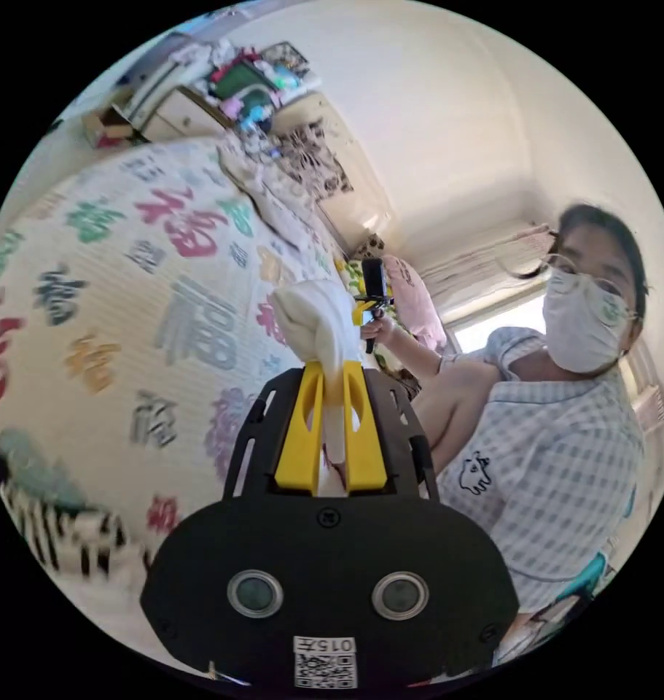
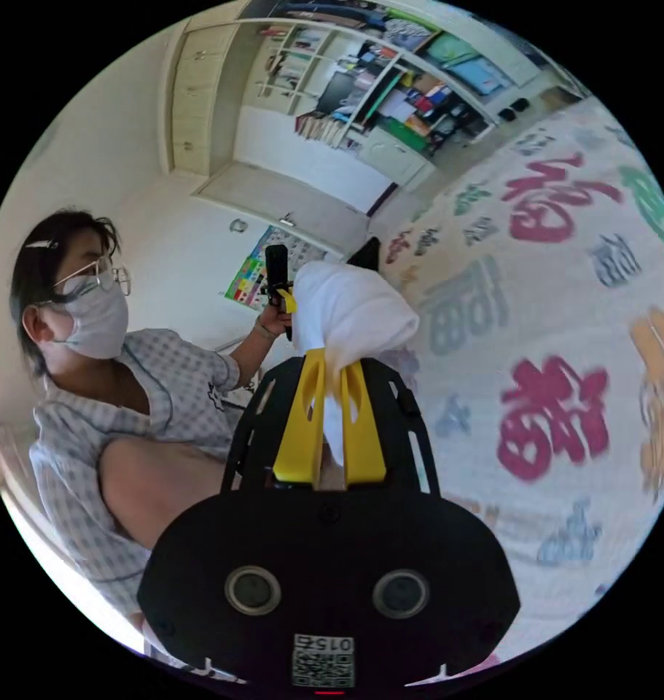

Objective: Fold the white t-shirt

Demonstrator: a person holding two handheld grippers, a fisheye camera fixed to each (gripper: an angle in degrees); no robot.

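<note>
The white t-shirt (image 1: 318, 321) hung bunched in the air above the patterned bed (image 1: 127, 292), pinched by the left hand-held gripper (image 1: 330, 430) and the right hand-held gripper (image 2: 332, 430) — likely the lifting step; next, spread it flat.

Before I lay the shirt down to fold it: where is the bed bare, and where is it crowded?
Both grippers pinch the white t-shirt. The patterned bedspread lies bare beside it in the right gripper view. Crowded: bedding bunched along the headboard, the cluttered cabinet beyond, and a striped cloth at one edge.
</note>
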